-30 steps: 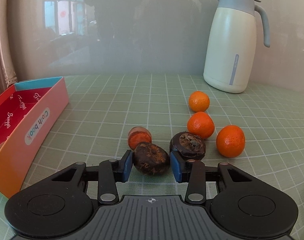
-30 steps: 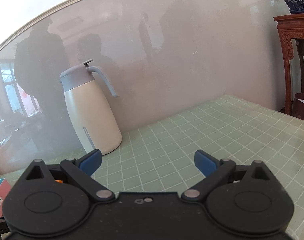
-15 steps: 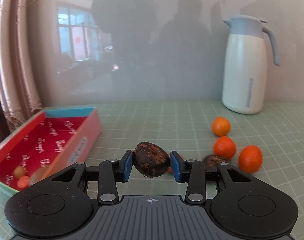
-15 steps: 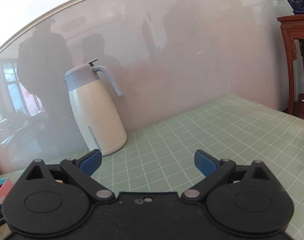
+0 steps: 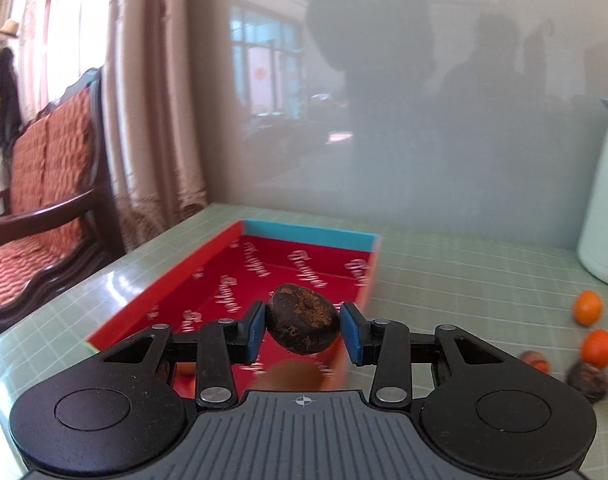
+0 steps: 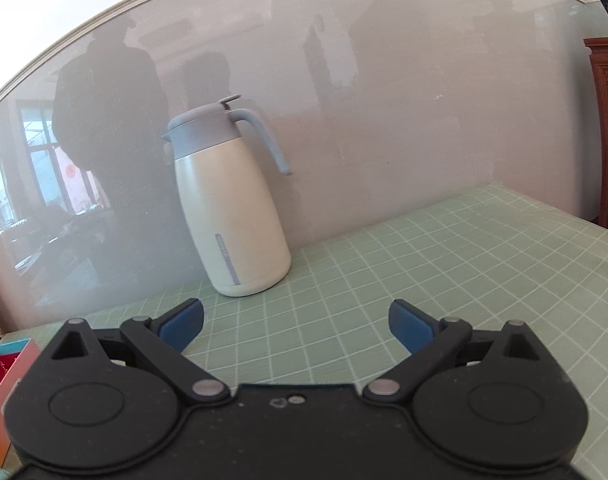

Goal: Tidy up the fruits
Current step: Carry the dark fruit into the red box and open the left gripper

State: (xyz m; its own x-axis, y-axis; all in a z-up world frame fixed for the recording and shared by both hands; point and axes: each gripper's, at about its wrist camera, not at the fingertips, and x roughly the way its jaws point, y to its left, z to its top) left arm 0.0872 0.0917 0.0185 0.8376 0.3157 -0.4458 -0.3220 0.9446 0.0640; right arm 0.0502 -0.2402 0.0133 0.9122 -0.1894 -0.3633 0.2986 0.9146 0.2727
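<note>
My left gripper (image 5: 303, 327) is shut on a dark brown round fruit (image 5: 303, 325) and holds it in the air over the near end of a red box (image 5: 304, 268) with a blue far wall. A blurred fruit (image 5: 290, 374) lies in the box below it. Several oranges (image 5: 587, 307) and another dark fruit (image 5: 588, 380) lie on the table at the far right. My right gripper (image 6: 296, 322) is open and empty above the green checked table (image 6: 444, 264).
A cream thermos jug (image 6: 228, 208) with a grey lid stands by the back wall; its edge shows in the left wrist view (image 5: 604, 208). A wooden chair with red cushions (image 5: 36, 184) stands left of the table. The box corner shows in the right wrist view (image 6: 8, 364).
My left gripper has lifted the dark fruit off the table and swung left, over the red box. The right gripper has turned slightly left, bringing the jug nearer the centre.
</note>
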